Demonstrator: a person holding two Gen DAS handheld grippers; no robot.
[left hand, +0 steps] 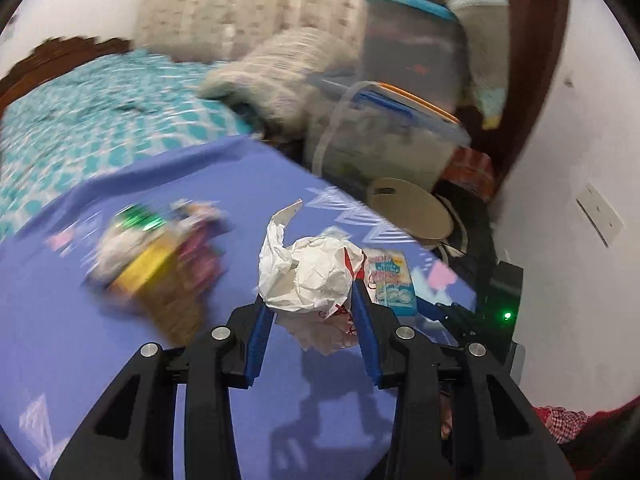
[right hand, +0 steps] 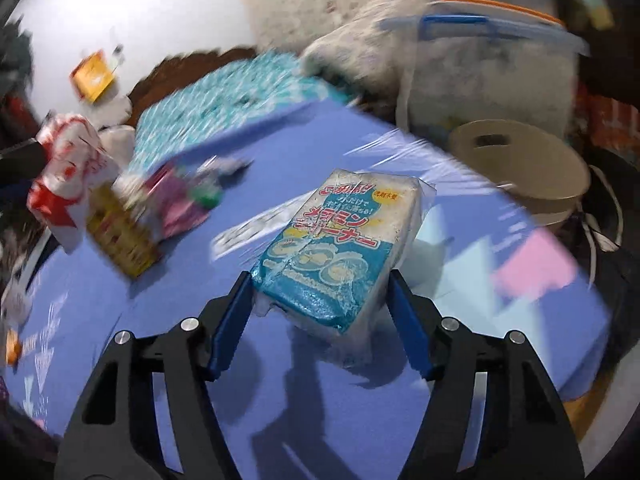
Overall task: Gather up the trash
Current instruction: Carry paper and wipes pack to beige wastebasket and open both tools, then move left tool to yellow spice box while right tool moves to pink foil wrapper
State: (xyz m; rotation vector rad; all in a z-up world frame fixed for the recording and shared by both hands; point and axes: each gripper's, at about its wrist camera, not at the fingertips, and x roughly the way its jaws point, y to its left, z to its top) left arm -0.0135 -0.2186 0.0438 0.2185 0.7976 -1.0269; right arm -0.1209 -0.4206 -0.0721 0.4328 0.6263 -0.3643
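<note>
My left gripper (left hand: 310,300) is shut on a crumpled white plastic bag with red print (left hand: 312,272) and holds it above the blue cloth (left hand: 100,352). The same bag shows at the far left of the right wrist view (right hand: 68,172). My right gripper (right hand: 320,280) is shut on a teal and white sponge packet with Japanese print (right hand: 328,248), lifted off the cloth; the packet also shows in the left wrist view (left hand: 390,280). A blurred pile of wrappers, yellow, pink and green (left hand: 156,256), lies on the cloth to the left; it also shows in the right wrist view (right hand: 144,216).
A teal patterned bedspread (left hand: 80,128) lies behind the cloth. A clear storage box with a blue and orange lid (left hand: 384,136) and a tan round stool (left hand: 412,208) stand at the back right. A white wall (left hand: 568,200) is on the right.
</note>
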